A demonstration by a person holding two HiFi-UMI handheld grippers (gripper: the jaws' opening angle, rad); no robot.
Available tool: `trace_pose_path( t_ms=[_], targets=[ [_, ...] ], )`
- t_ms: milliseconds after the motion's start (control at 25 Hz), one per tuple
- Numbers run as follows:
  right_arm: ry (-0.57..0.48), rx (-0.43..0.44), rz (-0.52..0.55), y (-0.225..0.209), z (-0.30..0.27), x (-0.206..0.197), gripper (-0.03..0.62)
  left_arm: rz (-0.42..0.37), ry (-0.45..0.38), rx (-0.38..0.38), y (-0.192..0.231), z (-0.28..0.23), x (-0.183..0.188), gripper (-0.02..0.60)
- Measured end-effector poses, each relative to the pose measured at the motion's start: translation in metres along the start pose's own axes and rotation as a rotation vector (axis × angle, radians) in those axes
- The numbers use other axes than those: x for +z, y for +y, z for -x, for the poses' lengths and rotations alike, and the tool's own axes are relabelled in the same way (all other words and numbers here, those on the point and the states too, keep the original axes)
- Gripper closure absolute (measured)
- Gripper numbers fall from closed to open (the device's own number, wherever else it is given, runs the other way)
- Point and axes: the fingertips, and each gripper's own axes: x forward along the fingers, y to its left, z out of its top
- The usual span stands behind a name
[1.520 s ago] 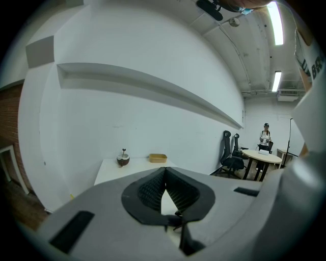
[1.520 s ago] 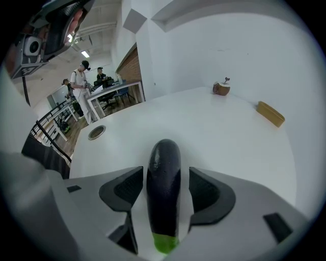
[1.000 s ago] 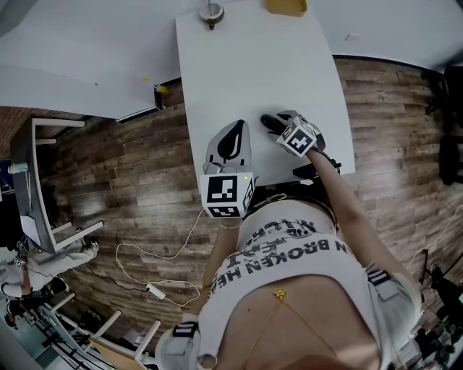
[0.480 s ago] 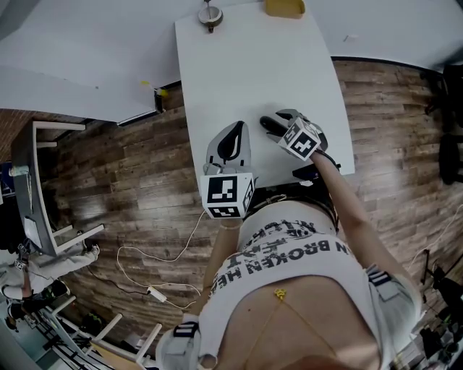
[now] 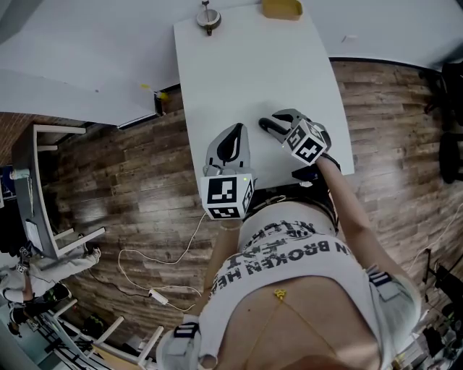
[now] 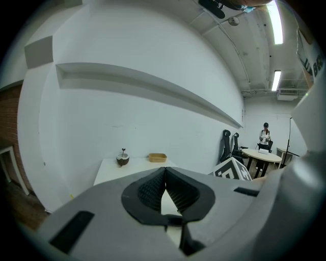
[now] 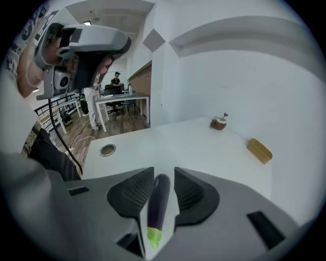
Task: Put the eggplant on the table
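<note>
Left claw (image 6: 163, 172) hangs over the worktop (image 5: 246, 65) at the near edge, left of centre, pointing toward the far edge. Jaws are together w/ tips meeting & nothing btwn them; only a small triangular gap shows behind the tips. Its marker cube (image 5: 226, 196) sits over the near edge, closest to the person.

Right claw (image 7: 164, 173) is just to the right & a little further in, tilted down at the worktop & held above the surface. Jaws are approx half apart & have just been closing; the pads don't press on anything.

The eggplant (image 7: 159, 201) shows in the gap btwn them but lies flat on the worktop underneath, not held. It's dark purple & slim, w/ the green stalk end nearest the claw body & the rounded tip pointing away. A sliver of white worktop shows btwn it & the right-hand pad. In the head view it sits in the near half of the worktop, a bit right of centre, well in from the right edge.

A round cable port (image 7: 107, 150) is set into the worktop, off to the left of the eggplant in the right gripper view.

At the far edge, a small brown bowl (image 5: 207, 14) w/ a stick standing in it sits near the far left corner. A tan shallow box (image 5: 282, 9) sits near the far right corner. Both are well apart from the eggplant.

Wood floor (image 5: 130, 159) lies round the worktop, w/ a white cable (image 5: 155, 256) on it left of the person.
</note>
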Motion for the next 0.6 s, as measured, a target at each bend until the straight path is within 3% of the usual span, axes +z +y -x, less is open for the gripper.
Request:
trace_pose_path(
  t_ms=[240, 600],
  targets=[
    [-0.103, -0.06, 0.021, -0.001, 0.03, 0.029, 0.57, 0.005, 0.009, -0.011, -0.003, -0.003, -0.002, 0.575],
    [-0.257, -0.107, -0.002, 0.0, 0.069, 0.065, 0.586, 0.002, 0.007, -0.03, -0.009, -0.007, 0.0, 0.575]
  ],
)
